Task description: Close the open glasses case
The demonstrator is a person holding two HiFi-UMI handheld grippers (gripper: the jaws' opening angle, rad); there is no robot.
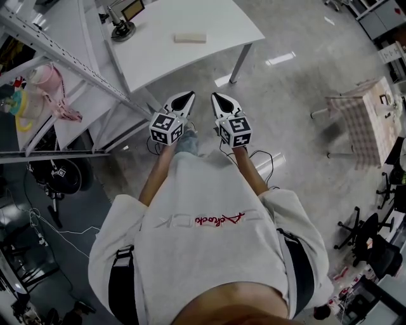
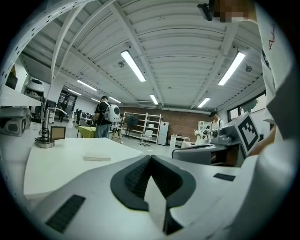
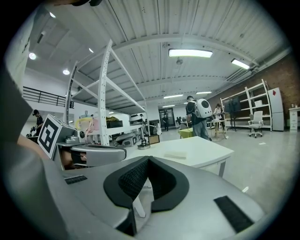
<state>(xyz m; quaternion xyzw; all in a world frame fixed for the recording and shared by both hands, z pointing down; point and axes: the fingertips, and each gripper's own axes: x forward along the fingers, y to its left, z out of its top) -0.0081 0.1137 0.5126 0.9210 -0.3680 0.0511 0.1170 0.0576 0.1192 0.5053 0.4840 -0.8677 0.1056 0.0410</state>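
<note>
A pale flat oblong glasses case (image 1: pixel 190 38) lies on the white table (image 1: pixel 209 19), far ahead of both grippers; it also shows as the glasses case (image 2: pixel 97 158) and the glasses case (image 3: pixel 174 154). Whether its lid is open I cannot tell from here. My left gripper (image 1: pixel 189 95) and right gripper (image 1: pixel 216 96) hang side by side in front of the person's chest, above the floor and short of the table's front edge. The left gripper (image 2: pixel 150 157) has its jaws shut, tips meeting, nothing between them. The right gripper (image 3: pixel 148 158) is likewise shut and empty.
A round-based stand with a small framed screen (image 1: pixel 124 22) sits at the table's back left. A white metal rack (image 1: pixel 63 57) with a pink thing (image 1: pixel 51 89) stands at left. A checked-cloth table (image 1: pixel 368 120) is at right. People (image 2: pixel 103 119) stand far off.
</note>
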